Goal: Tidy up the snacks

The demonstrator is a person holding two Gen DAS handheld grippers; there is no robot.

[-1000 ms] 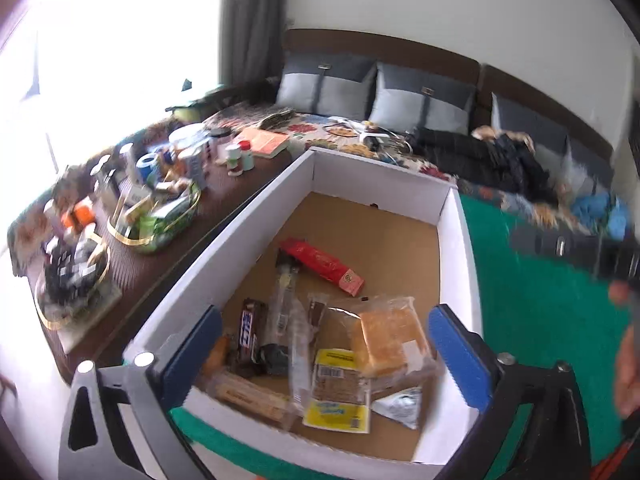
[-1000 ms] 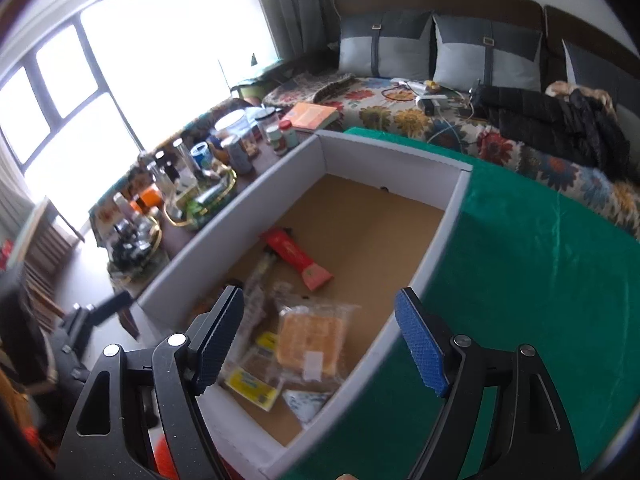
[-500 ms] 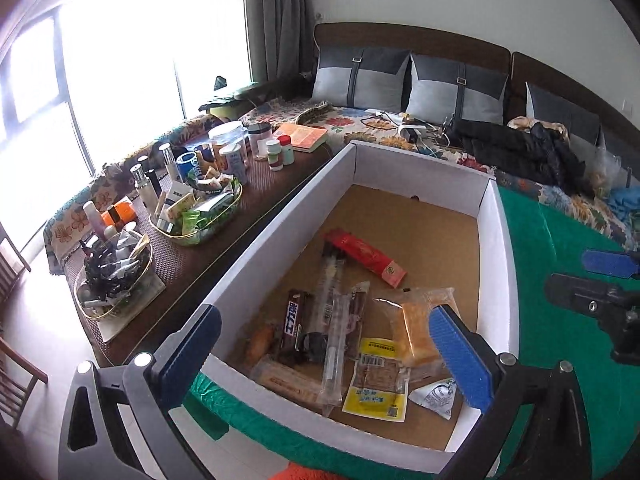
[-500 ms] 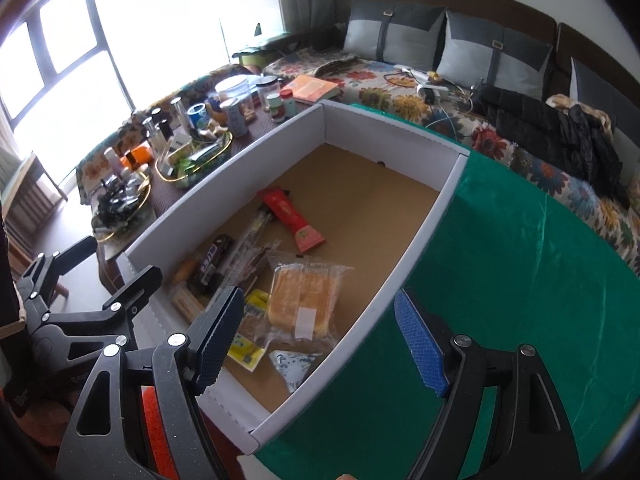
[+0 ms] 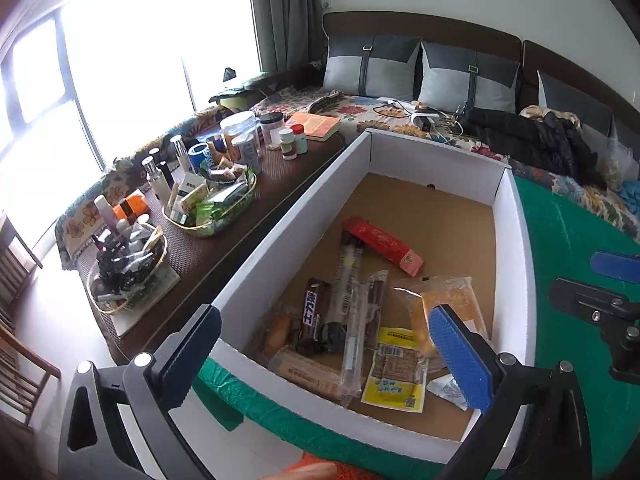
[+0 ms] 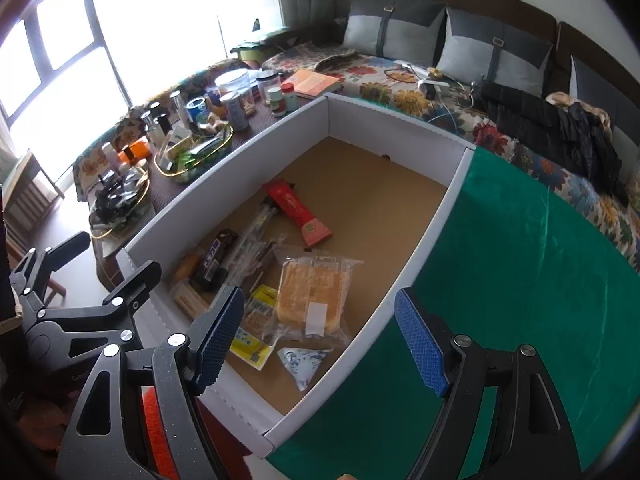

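snacks heaped at the near end of the box, both grippers empty

at far left a dark side table [image 5: 224, 236] carries two gold-rimmed baskets [image 5: 208, 216] of toiletries, plus jars and an orange book [image 5: 318, 124]. just right of it stands a white cardboard box [image 5: 280, 224] with a brown floor, resting on a green cloth [image 6: 520, 264].

the left gripper [image 5: 324, 356] hovers over the box's near edge, its blue pads spread wide with nothing between them. below it the snacks lie loose on the box floor: a small orange-brown piece [image 5: 279, 330] by the left wall, a dark chocolate bar [image 5: 314, 312], two long clear-wrapped sticks [image 5: 352, 280], a pale wafer pack [image 5: 308, 372] against the near wall, a yellow packet [image 5: 394, 372], a bagged yellow cake [image 6: 312, 296], and a small white sachet [image 6: 302, 360] nearest the right wall. a red bar [image 6: 298, 208] lies apart, toward the middle of the floor. the far half of the box is bare cardboard.

the right gripper [image 6: 320, 340] hangs over the box's near right corner, released and holding nothing, one pad above the snacks and the other above the green cloth. behind, a floral-covered sofa [image 6: 400, 80] holds grey cushions and a black jacket [image 6: 560, 128].
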